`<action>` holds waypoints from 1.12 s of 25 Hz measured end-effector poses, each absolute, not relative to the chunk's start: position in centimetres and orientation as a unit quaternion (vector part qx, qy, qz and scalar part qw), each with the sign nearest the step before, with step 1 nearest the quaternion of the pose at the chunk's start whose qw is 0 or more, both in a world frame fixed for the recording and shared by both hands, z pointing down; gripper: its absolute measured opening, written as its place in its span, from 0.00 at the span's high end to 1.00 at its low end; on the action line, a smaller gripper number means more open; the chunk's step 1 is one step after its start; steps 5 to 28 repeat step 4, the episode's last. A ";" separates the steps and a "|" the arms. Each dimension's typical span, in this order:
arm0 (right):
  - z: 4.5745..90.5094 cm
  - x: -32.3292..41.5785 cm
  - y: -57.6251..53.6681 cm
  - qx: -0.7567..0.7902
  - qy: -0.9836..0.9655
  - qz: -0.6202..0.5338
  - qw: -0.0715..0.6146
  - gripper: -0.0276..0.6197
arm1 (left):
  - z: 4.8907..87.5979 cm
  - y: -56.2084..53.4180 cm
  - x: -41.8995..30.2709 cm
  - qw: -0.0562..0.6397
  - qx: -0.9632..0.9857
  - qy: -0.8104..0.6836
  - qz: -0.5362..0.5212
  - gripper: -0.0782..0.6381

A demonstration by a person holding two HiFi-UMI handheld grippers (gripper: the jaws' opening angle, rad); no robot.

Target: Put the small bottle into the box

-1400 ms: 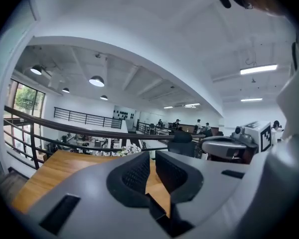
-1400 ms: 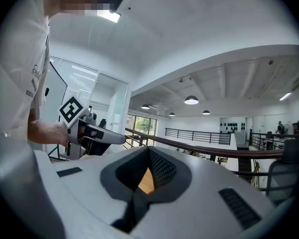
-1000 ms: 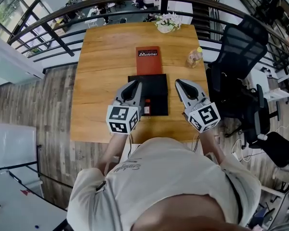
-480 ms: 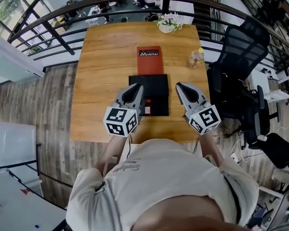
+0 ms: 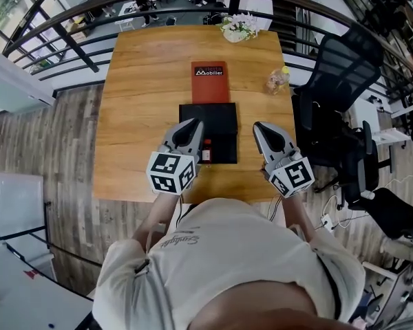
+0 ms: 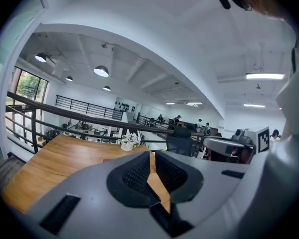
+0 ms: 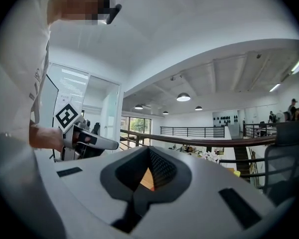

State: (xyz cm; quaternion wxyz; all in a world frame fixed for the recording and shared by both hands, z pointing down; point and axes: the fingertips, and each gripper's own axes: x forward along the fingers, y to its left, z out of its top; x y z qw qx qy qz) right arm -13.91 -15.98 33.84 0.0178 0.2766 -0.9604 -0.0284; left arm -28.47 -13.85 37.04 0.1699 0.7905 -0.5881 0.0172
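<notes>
The small bottle (image 5: 208, 152) is lying in the black box (image 5: 217, 115) near its front edge, lengthwise away across the desk (image 5: 138, 81), dark cap farthest. The left gripper (image 5: 193, 123) and right gripper (image 5: 260, 126) are hovering either side, both closed and empty.

The left gripper (image 5: 190, 125) and right gripper (image 5: 263, 128) are pale grey shells with black cross-hatched pads (image 6: 138, 174). Behind each claw sits a white marker cube (image 5: 171, 172) printed with black squares. The person wears a cream short-sleeved T-shirt (image 5: 234, 260) with script lettering (image 5: 182, 239).
</notes>
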 end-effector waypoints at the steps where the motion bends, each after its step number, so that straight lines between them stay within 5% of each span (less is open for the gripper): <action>1: 33.8 -14.0 -16.1 0.277 -0.960 -0.027 0.015 0.97 | 37.1 -14.0 -28.5 0.169 0.792 -0.587 0.018 0.83; 28: 33.7 -14.2 -16.6 0.280 -0.959 -0.032 0.011 0.97 | 37.2 -14.5 -28.6 0.163 0.796 -0.582 0.022 0.83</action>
